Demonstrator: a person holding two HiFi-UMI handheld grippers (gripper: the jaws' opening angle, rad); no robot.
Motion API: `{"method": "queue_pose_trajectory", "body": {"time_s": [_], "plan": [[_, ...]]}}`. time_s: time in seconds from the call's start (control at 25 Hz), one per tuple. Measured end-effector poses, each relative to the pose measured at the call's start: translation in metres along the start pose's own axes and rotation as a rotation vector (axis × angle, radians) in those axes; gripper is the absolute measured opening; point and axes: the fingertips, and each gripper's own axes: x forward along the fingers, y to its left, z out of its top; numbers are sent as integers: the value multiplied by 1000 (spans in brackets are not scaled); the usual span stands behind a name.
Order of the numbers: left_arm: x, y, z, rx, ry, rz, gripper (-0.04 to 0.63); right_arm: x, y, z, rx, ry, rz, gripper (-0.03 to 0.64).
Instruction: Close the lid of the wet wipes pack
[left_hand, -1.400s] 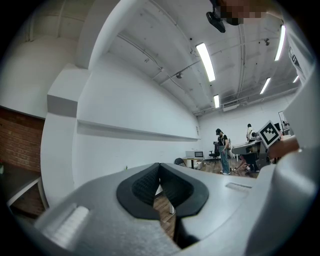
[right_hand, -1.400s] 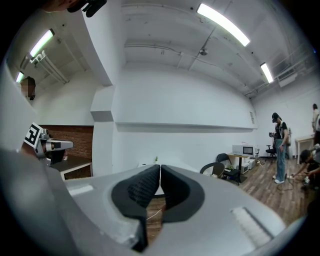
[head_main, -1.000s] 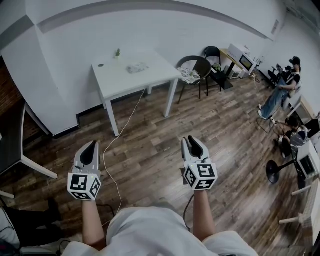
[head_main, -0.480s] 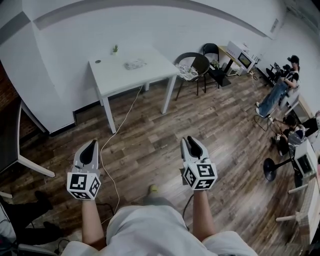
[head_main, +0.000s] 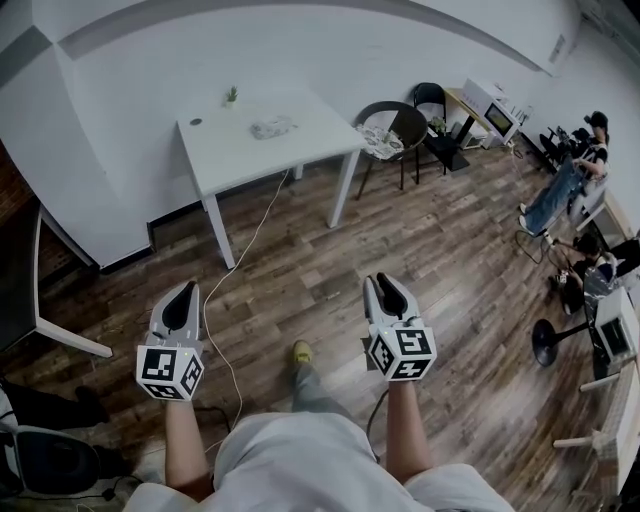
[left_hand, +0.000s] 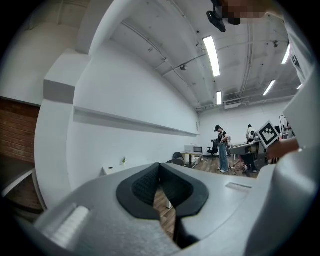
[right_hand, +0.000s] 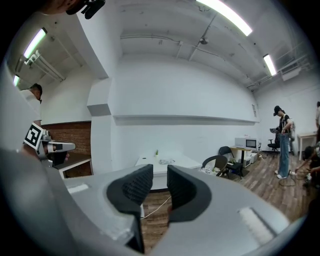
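Note:
The wet wipes pack (head_main: 270, 127) lies on the white table (head_main: 240, 155) by the far wall, several steps ahead of me; it is too small to tell how its lid stands. In the right gripper view the pack (right_hand: 166, 161) is a small patch on the table top. My left gripper (head_main: 183, 291) is held over the wood floor at the lower left, its pads meeting at the tips (left_hand: 160, 167) with nothing between them. Level with it at the right, my right gripper (head_main: 388, 284) has a gap between its pads (right_hand: 160, 176) and holds nothing.
A white cable (head_main: 240, 255) runs across the floor from the table. A black chair (head_main: 392, 130) and a desk with a microwave (head_main: 492, 106) stand at the right, with people (head_main: 565, 185) further right. A dark desk (head_main: 20, 290) is at the left. A small plant (head_main: 232, 96) stands on the table.
The table has shifted slightly left in the head view, and a foot in a yellow shoe has stepped forward between the grippers. Both grippers keep their places in the view, jaws unchanged.

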Motion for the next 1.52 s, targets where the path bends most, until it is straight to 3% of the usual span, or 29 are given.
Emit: {"method": "queue_pose_trajectory", "body": {"time_s": [0.28,0.6,1.0,1.52], "plan": [[64,22,-13,-13,40,20,0,69,-25,-6,11,32,18,95],[178,39,-27,-17,85,21,0,177,-84,-9,29,61,22,95],[324,40,-8,2,90,36,0,299,-167,14,66,72,68,95],[423,54,-3,25,72,38,0,384,-211,27,103,49,96,95]]}}
